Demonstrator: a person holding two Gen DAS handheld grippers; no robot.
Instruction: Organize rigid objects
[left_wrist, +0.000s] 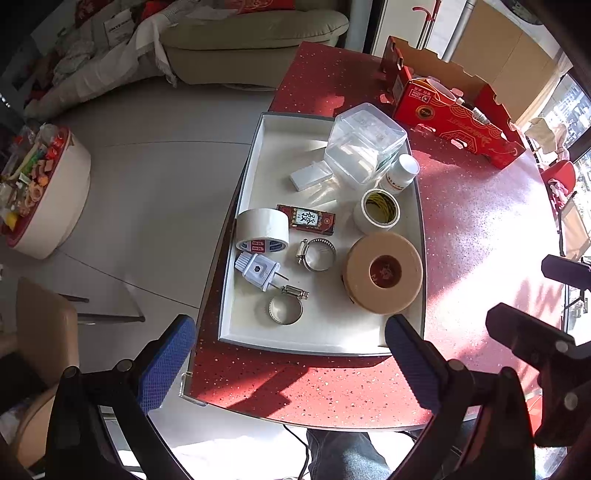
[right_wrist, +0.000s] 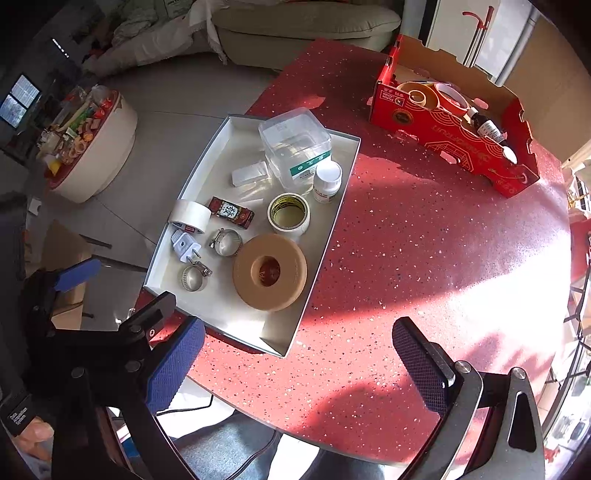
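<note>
White plug (left_wrist: 257, 268) flat in tray (left_wrist: 258, 147), prongs toward near rim.

Tray (left_wrist: 236, 206) on table (left_wrist: 480, 229), holding: square container (left_wrist: 364, 142) at far end, flat box (left_wrist: 308, 175) to its left, bottle (left_wrist: 400, 173) beside its near right corner; tape roll (left_wrist: 376, 210) before the bottle; large roll (left_wrist: 384, 273) nearest on right; card box (left_wrist: 306, 219) at centre, tape (left_wrist: 262, 230) to its left; plug (left_wrist: 258, 269) between two hose clamps (left_wrist: 317, 253). Cardboard box (left_wrist: 458, 118) beyond the tray, on the right.
</note>
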